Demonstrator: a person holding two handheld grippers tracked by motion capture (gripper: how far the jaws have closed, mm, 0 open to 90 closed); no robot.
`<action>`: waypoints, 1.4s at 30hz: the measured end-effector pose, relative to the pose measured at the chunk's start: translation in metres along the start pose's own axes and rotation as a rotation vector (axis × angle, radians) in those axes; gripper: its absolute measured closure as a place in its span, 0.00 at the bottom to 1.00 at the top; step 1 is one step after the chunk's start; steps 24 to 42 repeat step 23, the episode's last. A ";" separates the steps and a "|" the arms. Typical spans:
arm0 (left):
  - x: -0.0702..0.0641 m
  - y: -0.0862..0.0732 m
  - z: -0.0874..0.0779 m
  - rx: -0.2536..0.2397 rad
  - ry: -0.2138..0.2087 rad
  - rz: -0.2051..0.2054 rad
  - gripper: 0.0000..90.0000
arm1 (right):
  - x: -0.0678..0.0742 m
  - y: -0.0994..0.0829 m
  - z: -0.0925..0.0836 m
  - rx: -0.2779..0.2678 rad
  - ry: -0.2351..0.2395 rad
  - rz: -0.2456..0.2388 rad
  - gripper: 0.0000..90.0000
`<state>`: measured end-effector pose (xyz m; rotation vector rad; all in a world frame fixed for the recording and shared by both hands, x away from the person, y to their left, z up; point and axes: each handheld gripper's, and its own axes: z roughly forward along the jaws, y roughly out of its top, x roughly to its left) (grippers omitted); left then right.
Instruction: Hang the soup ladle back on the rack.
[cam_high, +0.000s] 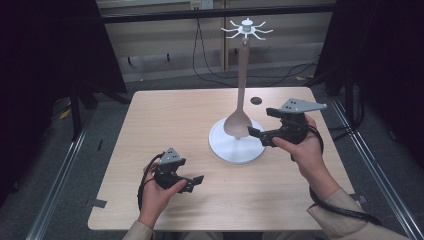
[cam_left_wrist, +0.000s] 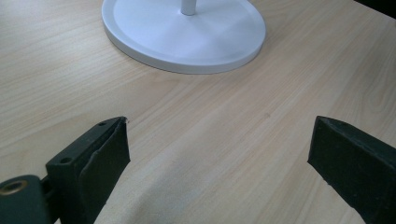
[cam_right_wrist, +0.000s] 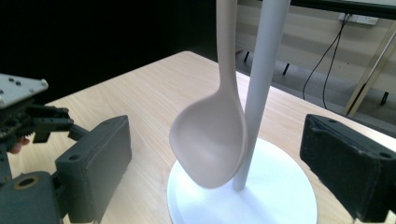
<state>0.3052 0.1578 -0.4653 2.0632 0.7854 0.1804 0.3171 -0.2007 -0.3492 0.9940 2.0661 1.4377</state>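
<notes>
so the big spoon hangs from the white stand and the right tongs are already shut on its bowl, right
Not quite. The spoon does hang from the white stand, but the right tongs are open: in the right gripper view their jaws stand wide apart on either side of the bowl, touching nothing.

The person wears beige long sleeves (cam_high: 345, 216), cuffs showing at both wrists. Each hand carries a black two-jaw gripper. The left gripper (cam_high: 192, 183) is topped with a small grey three-cornered plate, and a black cable (cam_high: 141, 190) loops from it around the wrist. The right gripper (cam_high: 261, 123) bears a larger grey three-cornered plate (cam_high: 301, 105) dotted with small dark holes, and a thick black cable (cam_high: 340, 209) runs along the forearm. The jaws are blocky matt black, with small round screw holes and a brass-coloured ring (cam_left_wrist: 13, 186) at the base.
</notes>
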 end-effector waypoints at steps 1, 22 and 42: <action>0.000 0.000 0.000 0.006 0.002 0.008 0.06 | 0.000 -0.005 -0.001 0.006 0.000 -0.003 0.10; -0.002 0.000 0.002 0.004 0.002 0.009 0.06 | 0.000 -0.067 -0.007 0.062 -0.033 0.022 0.10; -0.002 0.000 0.002 0.004 0.002 0.009 0.06 | 0.000 -0.068 -0.007 0.063 -0.034 0.021 0.10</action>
